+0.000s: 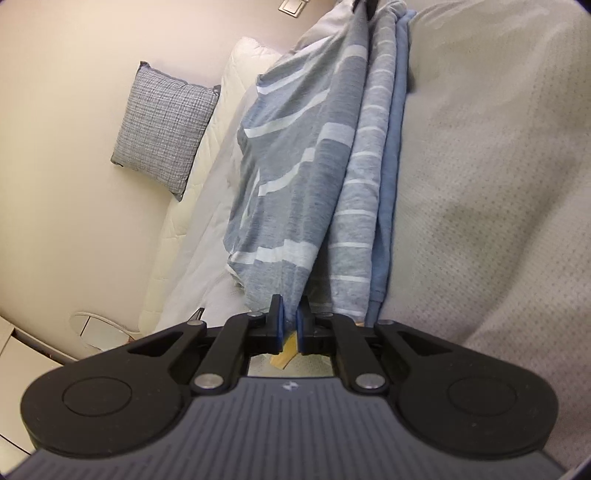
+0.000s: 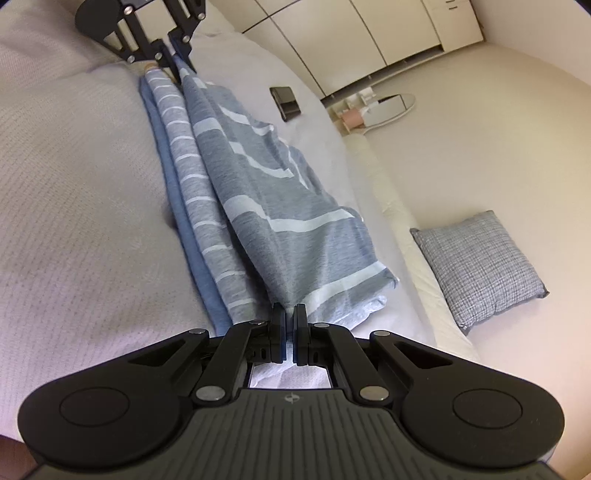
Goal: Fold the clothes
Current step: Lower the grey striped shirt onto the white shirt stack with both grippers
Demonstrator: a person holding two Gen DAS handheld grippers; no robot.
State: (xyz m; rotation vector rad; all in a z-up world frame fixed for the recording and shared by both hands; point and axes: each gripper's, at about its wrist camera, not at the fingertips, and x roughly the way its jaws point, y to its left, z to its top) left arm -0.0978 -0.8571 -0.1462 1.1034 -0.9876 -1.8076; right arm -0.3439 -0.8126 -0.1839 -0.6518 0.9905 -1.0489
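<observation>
A blue-grey garment with pale stripes hangs stretched between my two grippers over the bed; it also shows in the right wrist view. My left gripper is shut on one end of the garment's edge. My right gripper is shut on the other end. Each gripper appears at the far end of the other's view: the right one at the top, the left one at the top left. The lower part of the garment drapes onto the bed.
A beige textured bed cover lies under the garment. A white mattress edge runs along the floor side. A grey checked cushion lies on the floor. A dark phone-like object lies on the bed. An oval mirror lies by the cabinets.
</observation>
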